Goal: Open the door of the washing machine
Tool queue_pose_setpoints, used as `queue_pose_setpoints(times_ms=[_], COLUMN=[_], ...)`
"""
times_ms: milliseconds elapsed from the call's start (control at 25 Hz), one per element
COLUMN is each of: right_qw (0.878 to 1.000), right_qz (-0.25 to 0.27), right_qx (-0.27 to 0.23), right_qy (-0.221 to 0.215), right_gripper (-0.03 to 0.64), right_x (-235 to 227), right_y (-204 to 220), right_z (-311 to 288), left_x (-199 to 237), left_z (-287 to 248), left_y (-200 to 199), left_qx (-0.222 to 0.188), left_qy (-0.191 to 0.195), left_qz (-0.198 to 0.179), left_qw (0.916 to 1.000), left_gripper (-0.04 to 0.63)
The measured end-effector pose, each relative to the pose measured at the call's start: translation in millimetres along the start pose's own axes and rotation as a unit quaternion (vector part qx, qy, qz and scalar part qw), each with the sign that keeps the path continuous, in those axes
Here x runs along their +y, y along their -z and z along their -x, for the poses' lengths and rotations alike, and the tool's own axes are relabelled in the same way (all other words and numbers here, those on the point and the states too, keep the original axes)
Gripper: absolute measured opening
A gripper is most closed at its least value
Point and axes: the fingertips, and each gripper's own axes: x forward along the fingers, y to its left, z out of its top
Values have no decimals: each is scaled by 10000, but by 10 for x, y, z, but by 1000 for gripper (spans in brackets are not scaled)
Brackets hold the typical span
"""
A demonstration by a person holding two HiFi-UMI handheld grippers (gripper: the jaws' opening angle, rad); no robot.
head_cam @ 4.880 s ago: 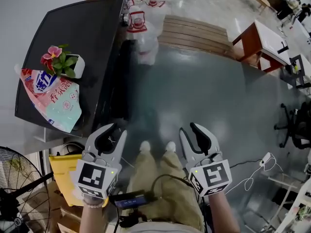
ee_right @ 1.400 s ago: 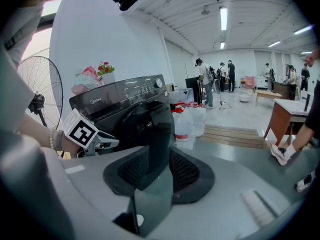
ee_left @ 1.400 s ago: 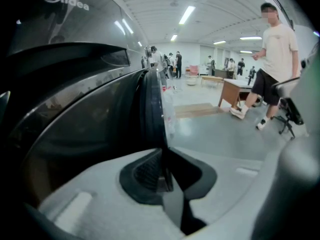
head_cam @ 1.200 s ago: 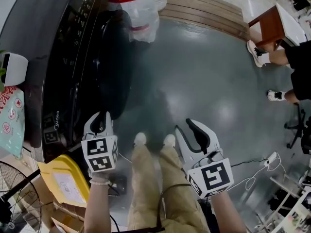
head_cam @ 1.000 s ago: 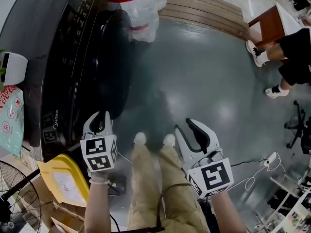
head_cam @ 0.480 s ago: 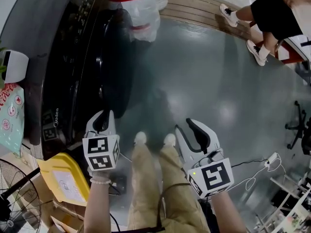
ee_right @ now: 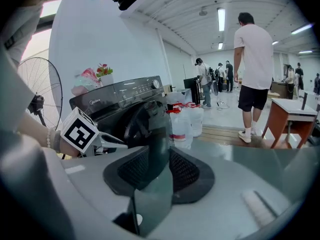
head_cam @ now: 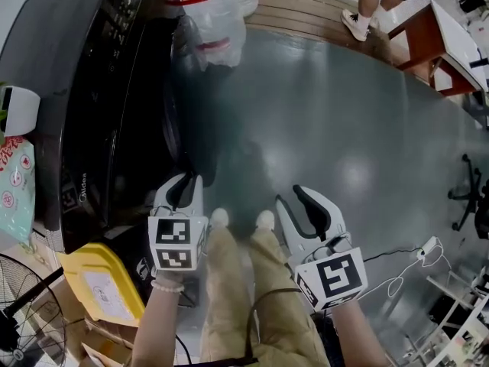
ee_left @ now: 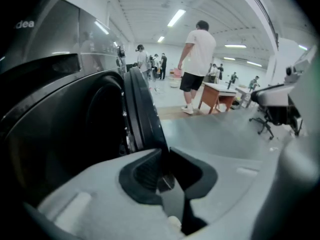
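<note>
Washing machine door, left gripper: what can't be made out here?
- Left gripper grip: its jaws have just been opening with the rim of the door at their tips. The left gripper view is too dark to show pad contact, and the head view is blocked by the gripper's body.
- Drum opening: black in the left gripper view.
- Control panel labels: too small in the right gripper view.

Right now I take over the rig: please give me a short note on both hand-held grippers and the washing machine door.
Left hand-held gripper: closed on the free edge of the door; its jaws have just been opening.
Right hand-held gripper: open, empty, over the floor.
Done: door stands partly open from the washing machine.
Left: probably swing it wide, then release.
</note>
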Motion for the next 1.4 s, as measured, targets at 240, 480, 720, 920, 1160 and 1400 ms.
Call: queue_pose_setpoints(times_ms=[240, 480, 720, 920, 1160, 1400], right_qw=[10000, 9999, 9999, 9994, 9985, 9980], right_qz=[-11, 105, 163, 328, 434, 494], right_qx=[-14, 14, 8, 12, 66, 129], right_qy=[76, 81, 27, -146, -314, -364], right_gripper=[114, 114, 114, 114, 114, 114], right_x=[-132, -242, -219, -100, 32, 111], right_y=[23, 43, 17, -21, -39, -97], right_z=[70, 53, -77, -236, -465, -709], left_x=[-269, -476, -605, -623, -546, -370], left_z=[-101, -140, -59, 29, 173, 380], left_y=[-89, -244, -356, -367, -357, -386], left_qx=[21, -73, -219, -278, -319, -482], left_qy=[298, 558, 774, 898, 1017, 849], left_qz=[-189, -365, -459, -450, -506, -322], left_qw=[9994, 9977, 9957, 9945, 9930, 9947], left_gripper=[54, 57, 3, -6, -6, -6])
